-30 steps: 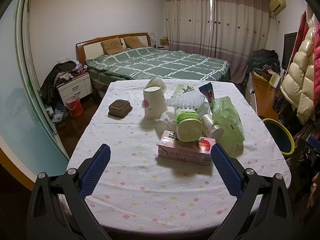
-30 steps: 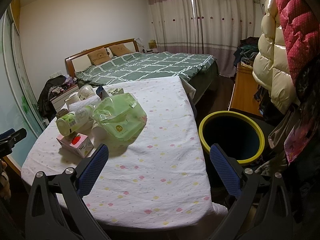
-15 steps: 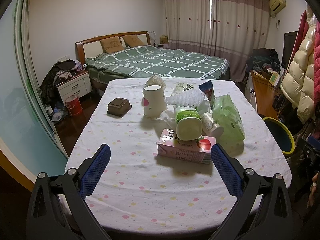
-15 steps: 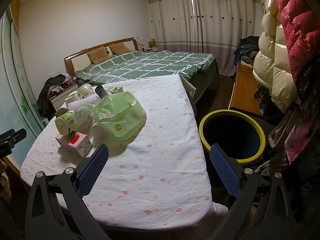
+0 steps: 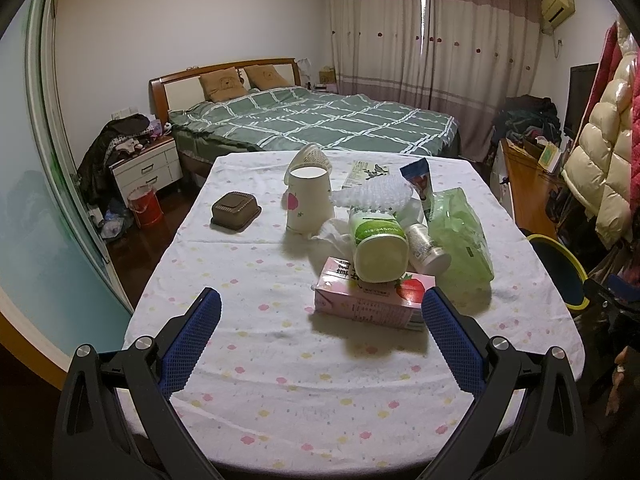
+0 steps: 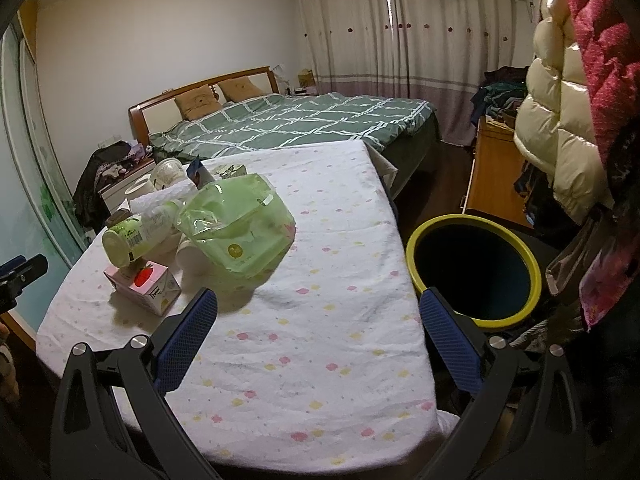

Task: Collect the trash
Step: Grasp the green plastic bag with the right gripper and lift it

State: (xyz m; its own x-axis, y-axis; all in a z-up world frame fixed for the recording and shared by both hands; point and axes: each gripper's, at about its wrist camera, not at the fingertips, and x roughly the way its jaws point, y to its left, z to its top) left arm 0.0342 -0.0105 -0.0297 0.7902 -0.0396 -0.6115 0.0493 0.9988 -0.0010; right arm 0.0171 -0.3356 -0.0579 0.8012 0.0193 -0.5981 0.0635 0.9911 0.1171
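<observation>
Above a table (image 5: pixel 256 360) draped in a flower-dotted white cloth, I hold my left gripper (image 5: pixel 320 312) with jaws spread wide and empty, the trash heap just ahead. A pink strawberry carton (image 5: pixel 372 300) lies nearest, a green-labelled bottle (image 5: pixel 378 244) resting across its top, a small white bottle (image 5: pixel 426 242) and a green plastic bag (image 5: pixel 460 236) beside them. Behind stand a white cup (image 5: pixel 308 200) and a brown lidded box (image 5: pixel 236 210) set apart to the left. My right gripper (image 6: pixel 318 314), jaws likewise wide and holding nothing, hovers over the bare near corner, between the bag and the yellow-rimmed bin (image 6: pixel 472 272) on the floor just beside the table. A green quilted bed (image 6: pixel 296 120) fills the background.
</observation>
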